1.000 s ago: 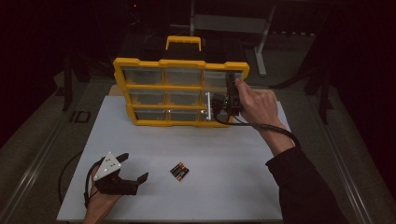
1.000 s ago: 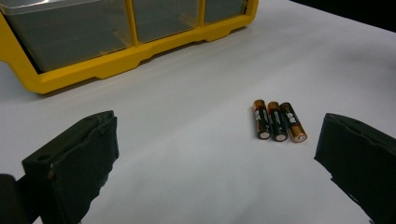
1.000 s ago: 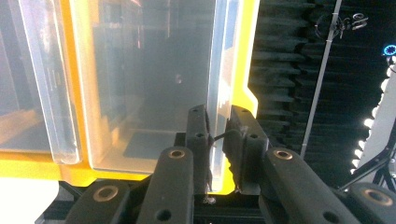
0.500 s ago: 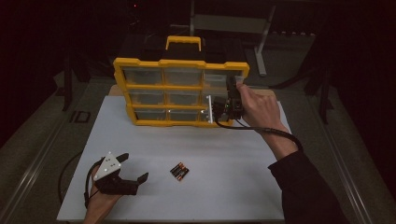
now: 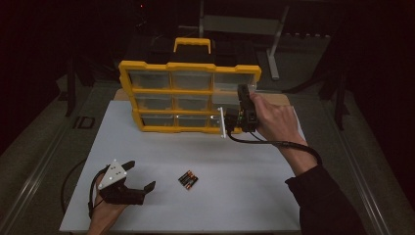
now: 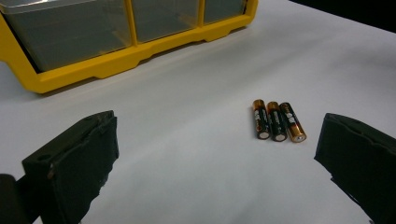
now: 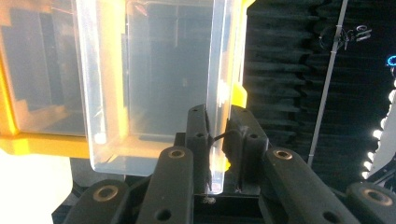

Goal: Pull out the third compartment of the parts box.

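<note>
Right gripper (image 5: 230,121) jaws clamped on the front wall of a clear plastic drawer (image 7: 154,84), pulled partway out of the yellow organizer (image 5: 188,95) at the surface's far edge. Drawer translucent, looks empty. Left gripper (image 5: 133,182) near the front-left corner, jaws wide, holding nothing.

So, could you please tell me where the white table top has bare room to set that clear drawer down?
The widest free patch lies between the yellow organizer, the batteries and the right claw, which grips the clear drawer. The table top right of the batteries is bare too. Near the left claw it is tighter.
</note>
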